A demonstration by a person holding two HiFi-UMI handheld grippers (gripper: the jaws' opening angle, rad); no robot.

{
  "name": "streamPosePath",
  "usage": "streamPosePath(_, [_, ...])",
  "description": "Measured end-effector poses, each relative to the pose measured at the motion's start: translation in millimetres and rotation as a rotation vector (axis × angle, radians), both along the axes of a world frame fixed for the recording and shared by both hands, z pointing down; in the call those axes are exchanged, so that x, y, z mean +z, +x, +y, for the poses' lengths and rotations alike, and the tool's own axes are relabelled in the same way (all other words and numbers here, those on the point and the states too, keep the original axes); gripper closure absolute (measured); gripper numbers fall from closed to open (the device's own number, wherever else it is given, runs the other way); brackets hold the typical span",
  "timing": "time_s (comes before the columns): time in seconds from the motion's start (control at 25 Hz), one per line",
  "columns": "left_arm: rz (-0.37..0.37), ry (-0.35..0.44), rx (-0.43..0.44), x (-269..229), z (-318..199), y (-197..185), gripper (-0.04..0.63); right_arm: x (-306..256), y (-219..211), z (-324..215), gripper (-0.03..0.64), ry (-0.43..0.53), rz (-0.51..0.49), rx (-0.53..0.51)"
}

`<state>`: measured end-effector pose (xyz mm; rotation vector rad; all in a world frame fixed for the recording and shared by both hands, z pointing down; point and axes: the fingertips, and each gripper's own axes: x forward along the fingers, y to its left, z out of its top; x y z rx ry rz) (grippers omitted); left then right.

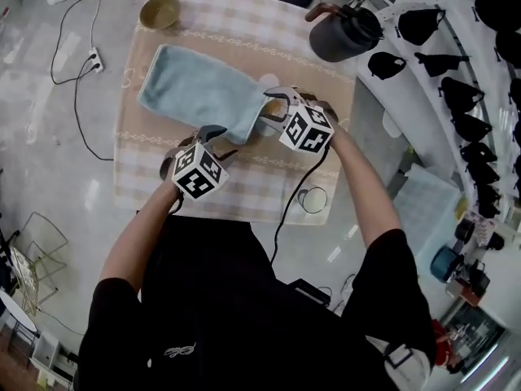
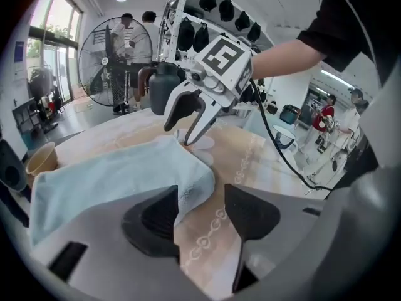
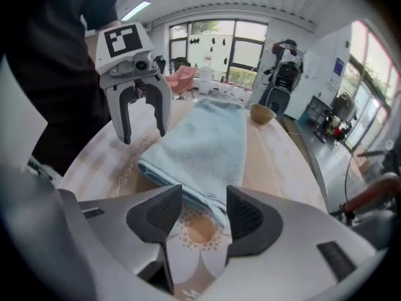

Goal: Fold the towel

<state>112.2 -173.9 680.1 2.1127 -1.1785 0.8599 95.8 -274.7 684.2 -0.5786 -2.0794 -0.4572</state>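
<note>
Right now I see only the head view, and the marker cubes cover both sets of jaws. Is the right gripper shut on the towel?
Observer: No. In the right gripper view the right gripper is open. A near corner of the towel lies between its jaws, unpinched.
Operator: And the left one?
Observer: The left gripper is open too. The towel's other near corner just reaches into the gap, and mostly tablecloth shows between the jaws.
Operator: Is the towel a single layer?
Observer: No. The right gripper view shows stacked layers along its near edge.
</note>
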Motion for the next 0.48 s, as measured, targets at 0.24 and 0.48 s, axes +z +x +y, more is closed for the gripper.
streamPosePath(0.24, [-0.056, -0.029, 0.065, 20, -8, 17, 0.374, 26, 5, -7, 0.416, 0.178, 0.093, -0.26])
streamPosePath(0.48, [-0.038, -0.073, 0.007, 39, -18, 15, 0.374, 45, -10, -17, 0.417, 0.203, 0.104, -0.283])
